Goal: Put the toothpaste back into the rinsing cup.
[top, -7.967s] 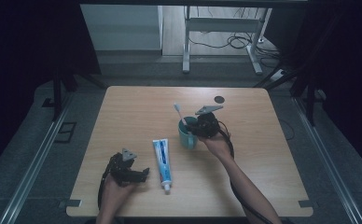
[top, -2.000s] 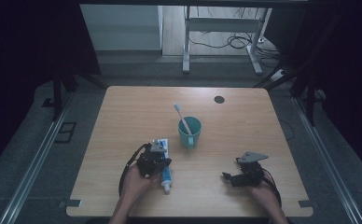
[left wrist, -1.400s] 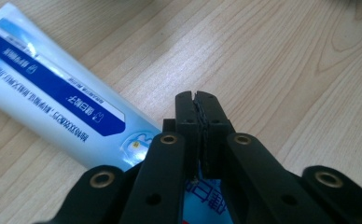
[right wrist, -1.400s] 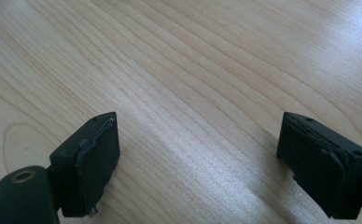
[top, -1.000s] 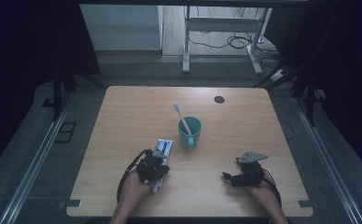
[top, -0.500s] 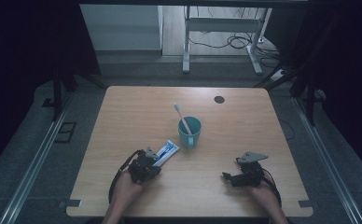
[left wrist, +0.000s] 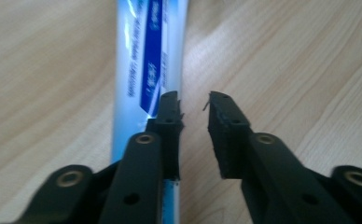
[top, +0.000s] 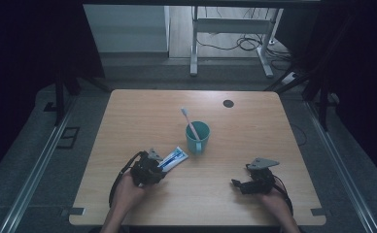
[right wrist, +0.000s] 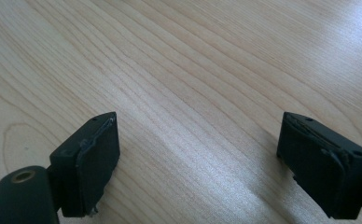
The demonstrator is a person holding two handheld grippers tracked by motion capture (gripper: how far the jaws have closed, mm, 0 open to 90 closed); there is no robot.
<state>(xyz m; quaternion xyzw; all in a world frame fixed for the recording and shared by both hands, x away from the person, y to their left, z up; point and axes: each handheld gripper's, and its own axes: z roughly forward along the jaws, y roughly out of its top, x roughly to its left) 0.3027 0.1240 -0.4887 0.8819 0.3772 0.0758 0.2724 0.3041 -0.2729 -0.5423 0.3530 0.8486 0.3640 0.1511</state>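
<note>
Wood-grain table [top: 128,126] carries a teal cup [top: 197,137] with a toothbrush [top: 189,121] standing in it. Beside it lies the toothpaste tube [top: 173,158], swung from lengthwise to slanting toward the cup. Left tongs [left wrist: 194,109] have just been opening, narrowly parted, tube beside one pad, apparently released. Right tongs [right wrist: 198,163] rest wide, empty.

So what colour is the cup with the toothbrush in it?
The cup is teal, a blue-green. It shows best in the high view.
</note>
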